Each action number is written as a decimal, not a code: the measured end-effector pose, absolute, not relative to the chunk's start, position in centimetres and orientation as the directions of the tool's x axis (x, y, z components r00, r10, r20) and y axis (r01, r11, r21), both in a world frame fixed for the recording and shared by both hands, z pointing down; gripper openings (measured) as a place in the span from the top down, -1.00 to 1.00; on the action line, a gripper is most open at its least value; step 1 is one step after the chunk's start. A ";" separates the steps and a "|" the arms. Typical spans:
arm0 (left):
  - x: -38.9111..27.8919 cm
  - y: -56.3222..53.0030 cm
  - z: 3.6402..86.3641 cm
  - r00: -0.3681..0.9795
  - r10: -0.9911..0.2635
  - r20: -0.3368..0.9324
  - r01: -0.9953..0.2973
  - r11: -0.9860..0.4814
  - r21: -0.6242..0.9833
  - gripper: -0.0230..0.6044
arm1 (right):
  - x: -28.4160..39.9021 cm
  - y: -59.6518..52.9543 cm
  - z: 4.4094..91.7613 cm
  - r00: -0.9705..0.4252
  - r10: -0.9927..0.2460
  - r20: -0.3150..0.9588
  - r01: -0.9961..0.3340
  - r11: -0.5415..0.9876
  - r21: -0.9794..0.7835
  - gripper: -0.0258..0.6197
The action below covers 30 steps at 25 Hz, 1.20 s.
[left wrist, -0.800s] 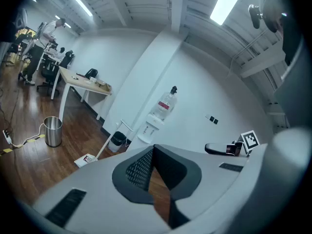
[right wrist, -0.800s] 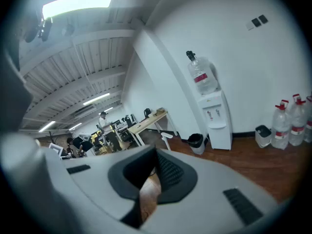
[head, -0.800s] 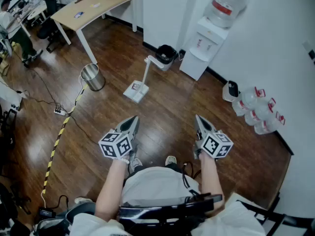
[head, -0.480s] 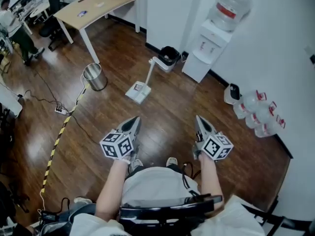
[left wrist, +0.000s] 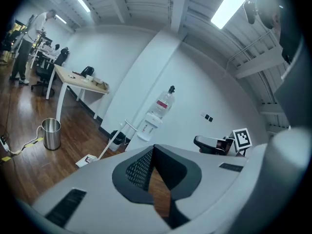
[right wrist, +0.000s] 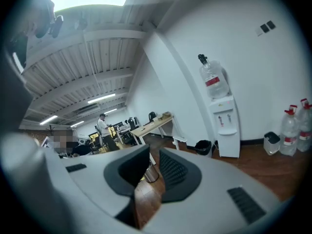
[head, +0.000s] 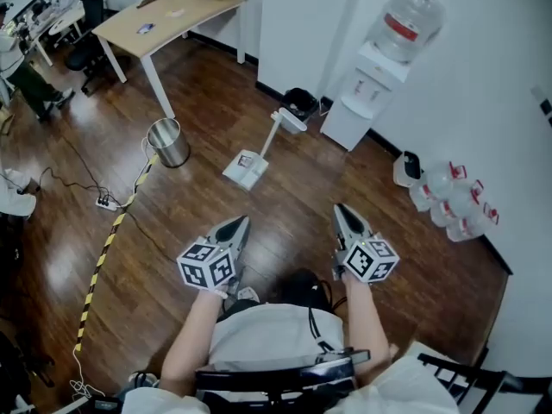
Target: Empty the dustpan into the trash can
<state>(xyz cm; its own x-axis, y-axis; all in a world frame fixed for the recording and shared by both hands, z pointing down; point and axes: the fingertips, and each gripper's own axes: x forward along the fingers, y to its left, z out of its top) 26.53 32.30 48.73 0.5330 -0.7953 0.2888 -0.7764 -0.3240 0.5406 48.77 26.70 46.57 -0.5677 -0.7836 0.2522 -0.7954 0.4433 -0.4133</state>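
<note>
Ahead of me on the wood floor, the dustpan [head: 245, 167] sits flat with its long white handle rising on the wall side, well apart from both grippers. Near it on the left stands the steel trash can [head: 167, 143], upright and open-topped, close to the leg of a desk whose tabletop [head: 168, 11] carries a few small items. A black bin [head: 299, 103] sits at the foot of the wall just past the handle's upper end, beside a water dispenser [head: 366, 97]. A cluster of water bottles [head: 453, 198] hugs the wall on the right. A yellow-and-black strip [head: 102, 253] runs along the floor from the steel can back toward my left side. An open stretch of boards lies between the grippers and the dustpan. My left gripper [head: 239, 223] is held low in front of me, its jaws tip to tip with nothing in them. My right gripper [head: 340, 210] is level with it, jaws a narrow slit apart and empty; through that slit its own view shows the steel can far off. Both point forward and slightly downward
</note>
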 end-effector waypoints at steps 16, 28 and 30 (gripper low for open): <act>23.0 17.4 51.9 0.592 -0.733 0.335 -0.753 -0.356 0.553 0.94 | 37.5 10.9 55.0 -0.517 -0.772 0.370 -0.852 0.424 -0.306 0.05; 20.9 3.4 58.3 0.603 -0.685 0.409 -0.755 -0.326 0.569 0.94 | 31.9 -4.3 64.7 -0.398 -0.814 0.423 -0.917 0.341 -0.208 0.06; 20.5 1.9 59.3 0.602 -0.683 0.414 -0.753 -0.312 0.580 0.94 | 31.5 -6.9 66.1 -0.362 -0.835 0.415 -0.932 0.319 -0.171 0.06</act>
<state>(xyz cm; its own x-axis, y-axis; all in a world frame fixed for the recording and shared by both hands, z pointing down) 20.53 1.94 59.34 0.6016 -0.6833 0.4136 -0.7528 -0.3119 0.5797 31.52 -6.88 66.15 -0.3621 -0.8348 0.4148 -0.9321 0.3194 -0.1709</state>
